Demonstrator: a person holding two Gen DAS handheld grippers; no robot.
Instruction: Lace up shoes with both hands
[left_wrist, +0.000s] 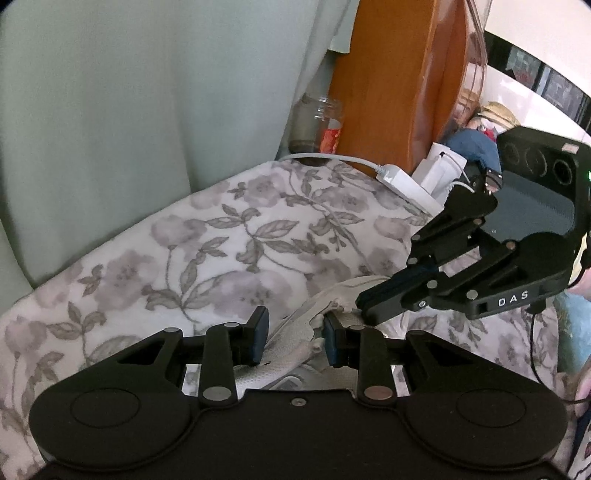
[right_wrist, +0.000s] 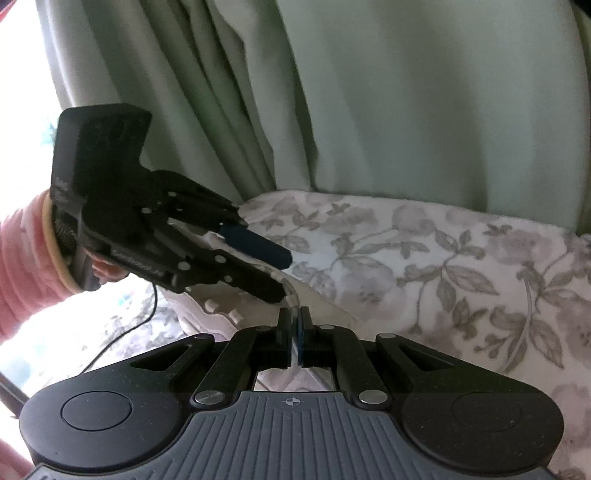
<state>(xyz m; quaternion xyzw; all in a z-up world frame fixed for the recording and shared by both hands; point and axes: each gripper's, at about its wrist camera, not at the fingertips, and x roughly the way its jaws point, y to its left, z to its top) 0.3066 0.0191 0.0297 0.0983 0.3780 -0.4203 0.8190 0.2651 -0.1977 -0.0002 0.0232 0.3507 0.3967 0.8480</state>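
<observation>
Blanket: white ground with a grey-mauve flower-and-leaf print; curtain behind it pale sage green, plain. Shoe white mesh with a white lace; left gripper and right gripper both black with dark blue finger pads, the right one's body ribbed grey, white letters "DAS" on its side in the left wrist view. Wooden board glossy orange-brown; jar clear glass with a red-orange label; power strip and its cable white; sleeve pink.
</observation>
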